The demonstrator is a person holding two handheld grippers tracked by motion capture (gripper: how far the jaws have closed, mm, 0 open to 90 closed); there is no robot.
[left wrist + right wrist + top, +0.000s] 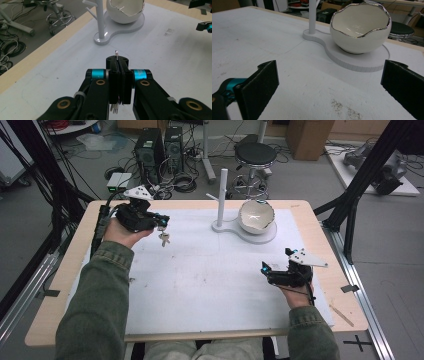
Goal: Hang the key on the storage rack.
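My left gripper (pixel 161 221) is at the table's back left, shut on a key ring; keys (pixel 164 238) hang below its jaws. In the left gripper view the ring's tip (pixel 116 53) pokes out above the closed jaws and key ends (pixel 114 109) dangle under them. A white stand with a peg post (pixel 222 195) and an egg-shaped white bowl (pixel 256 216) sits at the back centre. My right gripper (pixel 265 268) rests at the front right, open, nothing between its pads (pixel 263 85), facing the bowl (pixel 359 30).
The white mat (pixel 210 280) covers most of the wooden table (pixel 55 295). A stool (pixel 255 157), computer towers (pixel 150 147) and cables lie on the floor beyond the far edge. A black frame leg (pixel 350 215) stands at the right.
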